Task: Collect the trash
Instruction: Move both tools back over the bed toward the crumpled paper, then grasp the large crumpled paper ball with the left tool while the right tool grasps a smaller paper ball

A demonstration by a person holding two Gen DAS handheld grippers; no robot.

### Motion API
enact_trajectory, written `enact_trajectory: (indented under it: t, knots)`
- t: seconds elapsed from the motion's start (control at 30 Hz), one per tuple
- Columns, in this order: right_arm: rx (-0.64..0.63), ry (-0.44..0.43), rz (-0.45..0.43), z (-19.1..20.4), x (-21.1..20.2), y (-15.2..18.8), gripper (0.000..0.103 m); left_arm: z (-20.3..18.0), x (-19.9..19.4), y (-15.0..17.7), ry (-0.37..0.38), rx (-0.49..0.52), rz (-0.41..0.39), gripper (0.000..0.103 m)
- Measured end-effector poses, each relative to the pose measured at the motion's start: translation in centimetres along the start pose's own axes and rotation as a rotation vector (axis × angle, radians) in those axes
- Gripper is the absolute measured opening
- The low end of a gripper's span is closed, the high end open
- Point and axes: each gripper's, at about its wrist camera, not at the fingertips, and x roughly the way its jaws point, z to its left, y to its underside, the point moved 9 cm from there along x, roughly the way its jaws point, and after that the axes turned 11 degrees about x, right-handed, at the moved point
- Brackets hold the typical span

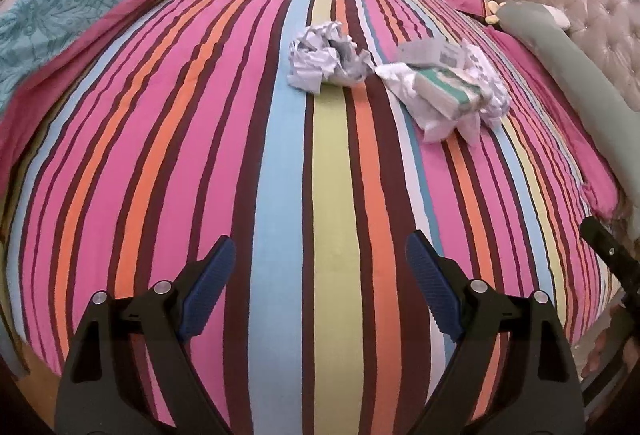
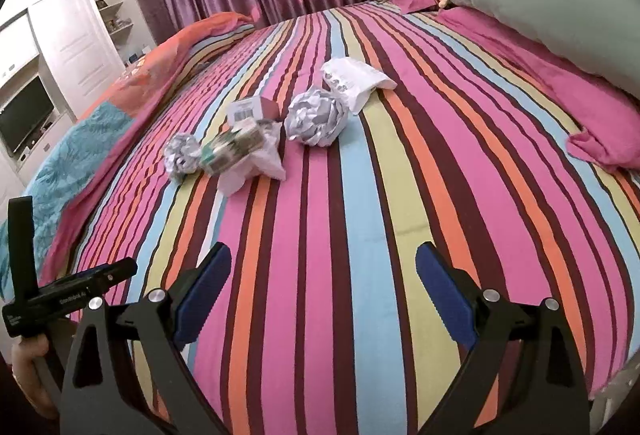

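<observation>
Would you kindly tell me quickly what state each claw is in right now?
Left claw: open, holding nothing, above the bed.
Right claw: open, holding nothing, above the bed.

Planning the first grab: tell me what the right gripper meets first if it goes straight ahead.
Likely the large crumpled paper ball, which lies nearly in line ahead of the open right gripper. Only striped bedspread lies between them; depth is uncertain.

The green-and-white box (image 2: 232, 149) is smeared with blur, print unreadable. The barcoded carton (image 1: 430, 51) sits half buried behind crumpled white paper (image 1: 472, 95), and the headboard (image 1: 568, 3) runs off the frame's edge.
</observation>
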Motion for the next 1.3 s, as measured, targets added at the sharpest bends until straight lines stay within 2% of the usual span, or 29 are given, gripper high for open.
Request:
enact_trajectory:
  t: [0.47, 0.67, 1.3]
  knots:
    - [-0.021, 0.03, 0.033, -0.7, 5.9, -3.9, 0.089, 1.8, 5.1, -6.2, -0.003, -0.034, 0.011, 0.085]
    - [-0.015, 0.01, 0.041, -0.6, 7.6, -5.7, 0.089, 2.2, 7.0, -8.5, -0.001, -0.036, 0.014, 0.085]
    - [-0.01, -0.017, 0.088, 0.8, 12.0, -7.6, 0.089, 2.7, 10.6, -12.6, 0.008, -0.024, 0.023, 0.085]
